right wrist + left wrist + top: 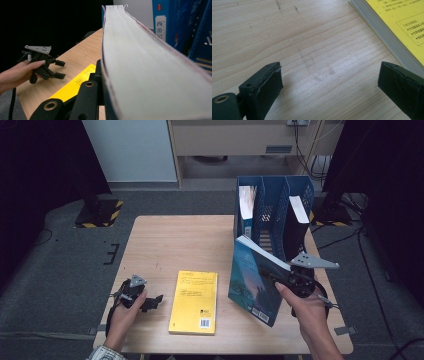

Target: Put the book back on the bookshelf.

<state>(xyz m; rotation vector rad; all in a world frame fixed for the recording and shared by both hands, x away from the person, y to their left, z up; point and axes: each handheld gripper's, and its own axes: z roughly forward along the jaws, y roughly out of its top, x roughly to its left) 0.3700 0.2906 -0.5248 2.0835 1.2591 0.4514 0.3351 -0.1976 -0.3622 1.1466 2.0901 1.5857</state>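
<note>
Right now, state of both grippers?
Left gripper: jaws open, nothing between them, low over the table beside the yellow book.
Right gripper: jaws shut on the blue book, held up in front of the blue file rack.

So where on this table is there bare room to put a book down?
The table's far left stretch, between its back edge and the yellow book, lies bare. The right side is crowded: blue file rack, and the blue book gripped in the right claw.
</note>
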